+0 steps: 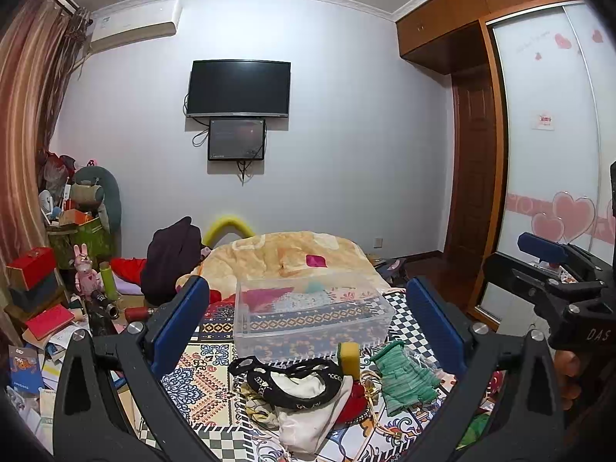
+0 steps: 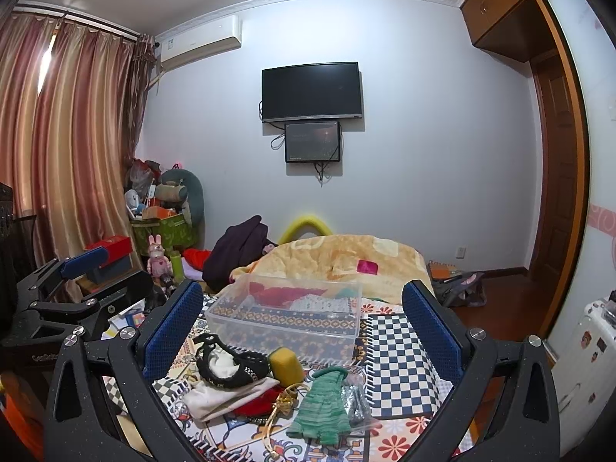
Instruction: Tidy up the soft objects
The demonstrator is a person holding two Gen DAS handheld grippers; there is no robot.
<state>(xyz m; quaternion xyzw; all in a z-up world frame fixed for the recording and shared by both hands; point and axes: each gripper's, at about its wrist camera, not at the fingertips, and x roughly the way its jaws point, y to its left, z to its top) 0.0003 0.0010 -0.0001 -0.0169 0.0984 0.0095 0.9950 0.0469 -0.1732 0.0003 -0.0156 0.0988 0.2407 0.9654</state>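
A: The soft pile sits low in the centre of both views: knitted green cloth (image 2: pixel 321 408), spongy yellow block (image 2: pixel 285 365), black-trimmed white fabric (image 1: pixel 304 389), all before the clear plastic bin (image 2: pixel 285 317) on the patterned bed cover (image 2: pixel 400 350).

B: Tongs?

A: Left tongs (image 1: pixel 308 327) and right tongs (image 2: pixel 304 331) both spread wide, holding nothing.

B: Risks?

A: Limp knit could snag the gold chain (image 2: pixel 283 404) beside it, I think.

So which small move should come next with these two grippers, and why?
Probably lower the right gripper onto the green knit cloth. Both grippers are open and hold nothing, the clear box behind the pile has room, and the cloth lies apart from the sponge.
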